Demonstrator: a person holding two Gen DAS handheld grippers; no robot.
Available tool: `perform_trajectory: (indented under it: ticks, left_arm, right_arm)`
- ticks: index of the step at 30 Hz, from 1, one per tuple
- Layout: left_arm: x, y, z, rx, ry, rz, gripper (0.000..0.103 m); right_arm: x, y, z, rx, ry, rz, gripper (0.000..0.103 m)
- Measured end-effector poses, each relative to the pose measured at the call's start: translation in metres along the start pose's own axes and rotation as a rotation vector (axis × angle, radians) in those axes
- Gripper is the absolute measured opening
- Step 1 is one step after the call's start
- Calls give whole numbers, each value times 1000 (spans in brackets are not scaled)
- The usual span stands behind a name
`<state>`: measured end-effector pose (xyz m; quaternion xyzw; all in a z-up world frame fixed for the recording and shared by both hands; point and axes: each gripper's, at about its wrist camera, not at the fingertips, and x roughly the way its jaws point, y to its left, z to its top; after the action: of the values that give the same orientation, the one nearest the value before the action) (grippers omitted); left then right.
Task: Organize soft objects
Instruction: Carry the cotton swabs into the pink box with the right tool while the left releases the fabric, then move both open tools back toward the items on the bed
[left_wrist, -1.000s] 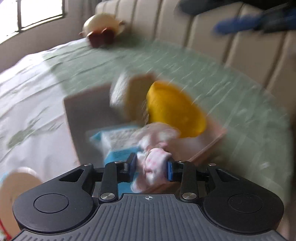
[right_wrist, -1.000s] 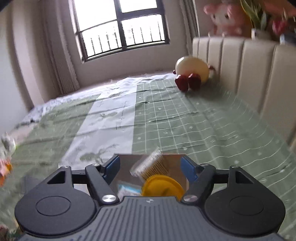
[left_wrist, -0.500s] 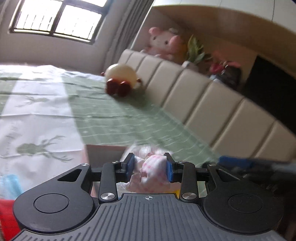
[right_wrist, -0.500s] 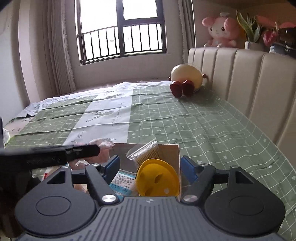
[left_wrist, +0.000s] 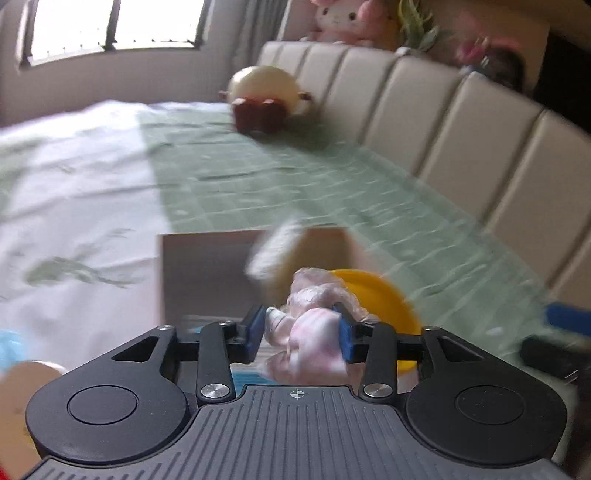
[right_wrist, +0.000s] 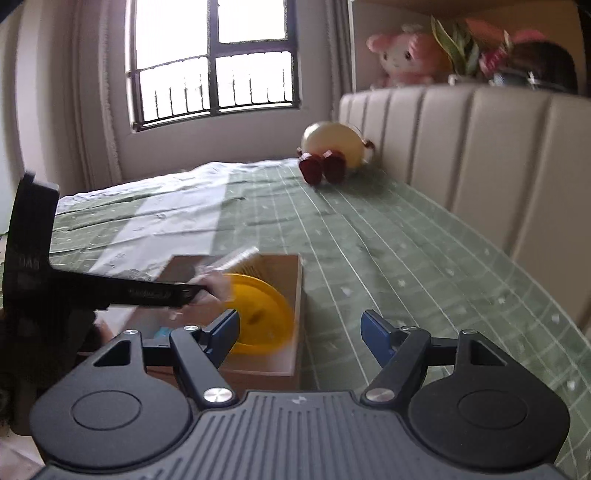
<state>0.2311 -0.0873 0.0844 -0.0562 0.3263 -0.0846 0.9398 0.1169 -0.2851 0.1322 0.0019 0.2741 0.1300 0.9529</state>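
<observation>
My left gripper (left_wrist: 301, 332) is shut on a pink-and-white soft bundle in clear wrap (left_wrist: 314, 332) and holds it over the open wooden box (left_wrist: 207, 266) on the bed. The box holds a yellow round plush (left_wrist: 384, 295), a clear pack of cotton swabs (left_wrist: 273, 251) and a blue packet. In the right wrist view the left gripper (right_wrist: 199, 291) reaches in from the left over the box (right_wrist: 284, 362), beside the yellow plush (right_wrist: 258, 314). My right gripper (right_wrist: 299, 332) is open and empty, just right of the box's near corner.
The box sits on a green checked and white bedspread (right_wrist: 388, 258). A cream round plush with red feet (right_wrist: 332, 151) lies by the padded headboard (right_wrist: 480, 155). A pink plush (right_wrist: 406, 55) and plants stand on the shelf above. Peach and blue items (left_wrist: 22, 365) lie at left.
The left gripper has swung with the pink bundle and now points down over the box. The right gripper has shifted right, so the box now lies to its left.
</observation>
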Motion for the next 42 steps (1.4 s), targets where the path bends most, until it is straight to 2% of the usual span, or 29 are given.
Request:
perform_trajectory:
  ticks: [4,6,7,8,10,12,15,16,19,22,27,30,32,34,38,42]
  left_arm:
    - [-9,4,7,41,-32,153,46]
    - [-20,9,14,33,-97,182,45]
    - [-29,15,16,-2,-141,148,43]
    - [-38,24,16,-61,-179,74,43]
    - [-45,38,20,-188,-211,-83,43]
    - [-48,48,24,-269,-225,-182,43]
    - [-51,54,28,-308,-224,-325,43]
    - [-53,54,28,-300,-228,-328,43]
    - [-71,48,21,-218,-245,-257,43]
    - [-104,56,0,-178,-250,-211,43]
    - [-186,92,-66,-113,-248,2,43]
    - [-230,129,-98,-157,-260,160,43]
    - [-261,157,-121,-234,-284,260,43]
    - [-287,180,-143,-310,-300,325,43]
    - [-313,205,-177,-393,-249,371,43]
    - [-319,217,-199,-390,-222,356,43]
  right_arm:
    - [12,-3,-11,50,38,11,73]
    - [14,2,-17,62,48,30,73]
    - [13,5,-21,62,51,38,73]
    - [13,9,-25,60,53,46,73]
    - [14,16,-34,52,62,57,73]
    - [18,21,-39,47,77,63,73]
    - [20,28,-47,39,92,77,73]
    - [19,29,-50,37,94,81,73]
    - [14,34,-58,30,91,92,73]
    - [6,43,-65,-1,66,105,73]
    - [-3,70,-75,-67,8,115,74]
    - [-7,91,-81,-69,-48,130,75]
    - [-5,108,-82,-81,-26,178,75]
    - [-1,127,-85,-100,11,243,75]
    - [4,174,-100,-181,58,311,75]
    - [7,215,-115,-255,82,337,75]
